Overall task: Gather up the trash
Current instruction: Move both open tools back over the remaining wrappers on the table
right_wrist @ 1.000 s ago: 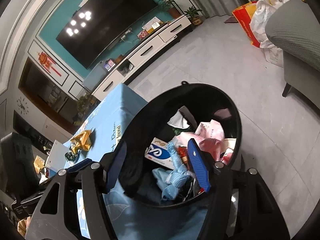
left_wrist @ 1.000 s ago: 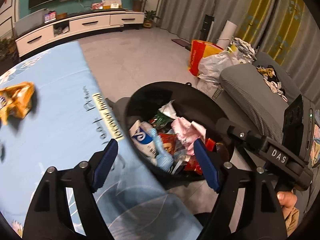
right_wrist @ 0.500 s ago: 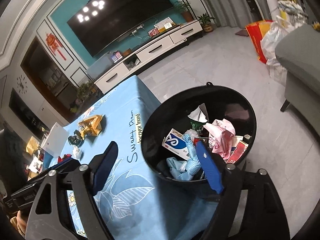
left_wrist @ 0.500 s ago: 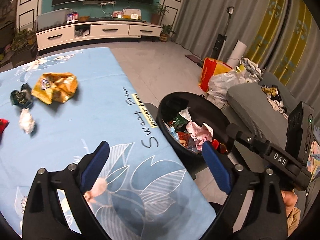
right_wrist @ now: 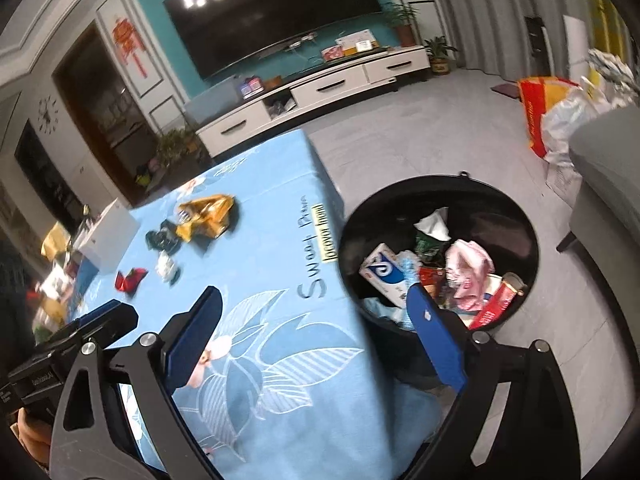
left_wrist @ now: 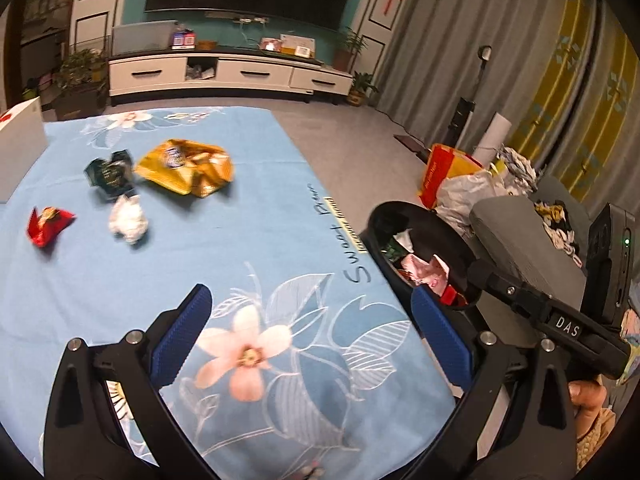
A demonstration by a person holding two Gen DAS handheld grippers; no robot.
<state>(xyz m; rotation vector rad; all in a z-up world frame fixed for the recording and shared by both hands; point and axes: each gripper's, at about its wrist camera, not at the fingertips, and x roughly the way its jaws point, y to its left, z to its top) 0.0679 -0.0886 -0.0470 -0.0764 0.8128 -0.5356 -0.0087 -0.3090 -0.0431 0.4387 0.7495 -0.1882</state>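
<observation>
On the blue flowered tablecloth (left_wrist: 240, 260) lie a yellow snack bag (left_wrist: 186, 166), a dark green wrapper (left_wrist: 108, 174), a white paper ball (left_wrist: 128, 220) and a red wrapper (left_wrist: 48, 224). My left gripper (left_wrist: 310, 332) hangs over the cloth's near part, well short of them, jaws opening with nothing between. The black bin (left_wrist: 384, 216) stands off the table's right edge, full of wrappers. My right gripper (right_wrist: 316, 320) hovers over the table's corner beside the bin (right_wrist: 460, 178), jaws opening and empty. The right view also shows the yellow snack bag (right_wrist: 206, 216) and the red wrapper (right_wrist: 130, 280).
A white box (left_wrist: 16, 148) stands at the table's far left. A grey sofa (left_wrist: 520, 240) and filled bags (left_wrist: 452, 176) sit on the floor behind the bin. The white TV cabinet (left_wrist: 240, 74) lines the far wall.
Both grippers pulled back and up from the bin toward the table, so the loose trash on the cloth came into view. Both pairs of jaws spread wider.
</observation>
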